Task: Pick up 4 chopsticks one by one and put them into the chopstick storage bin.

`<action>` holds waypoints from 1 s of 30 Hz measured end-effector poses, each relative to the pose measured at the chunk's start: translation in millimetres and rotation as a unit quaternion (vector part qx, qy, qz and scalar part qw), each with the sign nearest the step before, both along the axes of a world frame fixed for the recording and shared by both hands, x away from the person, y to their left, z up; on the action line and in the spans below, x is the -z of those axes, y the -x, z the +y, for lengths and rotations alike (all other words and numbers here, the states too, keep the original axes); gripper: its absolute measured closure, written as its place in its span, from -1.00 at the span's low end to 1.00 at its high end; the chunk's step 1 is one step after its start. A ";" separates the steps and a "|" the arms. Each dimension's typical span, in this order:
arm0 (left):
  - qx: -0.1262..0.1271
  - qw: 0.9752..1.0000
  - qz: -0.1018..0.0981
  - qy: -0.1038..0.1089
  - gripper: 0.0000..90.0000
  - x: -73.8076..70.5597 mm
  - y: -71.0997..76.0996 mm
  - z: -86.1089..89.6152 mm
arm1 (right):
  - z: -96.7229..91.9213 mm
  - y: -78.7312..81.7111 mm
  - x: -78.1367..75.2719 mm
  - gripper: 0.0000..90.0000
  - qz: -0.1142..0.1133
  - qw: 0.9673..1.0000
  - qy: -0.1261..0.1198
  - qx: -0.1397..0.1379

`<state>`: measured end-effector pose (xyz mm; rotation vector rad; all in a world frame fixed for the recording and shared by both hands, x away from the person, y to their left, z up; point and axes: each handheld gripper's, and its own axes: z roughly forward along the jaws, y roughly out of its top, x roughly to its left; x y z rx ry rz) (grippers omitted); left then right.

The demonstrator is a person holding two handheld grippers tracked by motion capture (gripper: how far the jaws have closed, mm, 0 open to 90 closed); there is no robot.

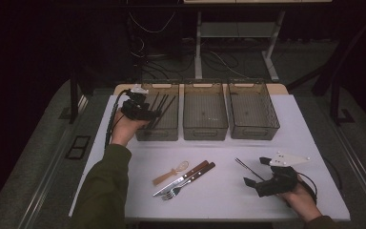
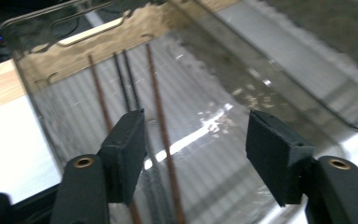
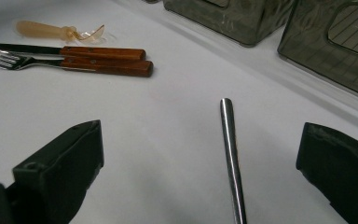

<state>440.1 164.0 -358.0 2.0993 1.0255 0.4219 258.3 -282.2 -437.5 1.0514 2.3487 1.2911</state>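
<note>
Left gripper [image 1: 148, 112]: held over the near end of the leftmost of three smoked-plastic bins [image 1: 158, 131]. In the left gripper view its jaws stand roughly half open, with nothing pressed between the pads. Below and beyond them several chopsticks [image 2: 161, 121], some brown and some black, lie lengthwise on the ribbed floor of that bin. One brown stick runs down between the jaws in that view, but it lies on the bin floor, clear of both pads.

Middle of the tabletop [image 1: 219, 195], between the two grippers: a translucent amber plastic spoon [image 1: 171, 172], then a wooden-handled knife [image 1: 183, 177] and a wooden-handled fork [image 1: 190, 181] lying side by side and touching, handles pointing towards the right gripper. The middle bin [image 1: 205, 114] and the right bin [image 1: 252, 112] stand beyond these.

Right gripper [image 1: 259, 172]: resting low over the tabletop at the right, jaws wide open, holding nothing. A single metal chopstick [image 3: 230, 154] lies flat on the tabletop between the jaws, nearer the right-hand jaw in the right gripper view, touching neither pad. Its tip points ahead of the gripper towards the bins.

Markings: no brand, label or legible writing can be made out on the bins, the cutlery or either gripper.
</note>
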 end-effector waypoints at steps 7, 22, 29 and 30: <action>0.038 0.999 -0.016 0.019 -0.35 -4.5 21.3 -7.2 | 0.2 0.1 0.1 -0.98 -0.001 1.000 -0.003 0.002; 0.103 0.993 -0.032 0.049 -0.69 6.4 67.9 -15.7 | 0.6 0.1 0.5 -0.98 0.000 1.000 -0.005 0.004; 0.114 0.991 -0.038 0.056 -0.72 12.5 87.0 -19.4 | 0.5 0.3 0.5 -0.98 0.000 1.000 -0.005 0.005; 0.114 0.991 -0.040 0.057 -0.72 13.6 90.0 -19.9 | 0.5 0.2 0.5 -0.98 0.000 1.000 -0.005 0.004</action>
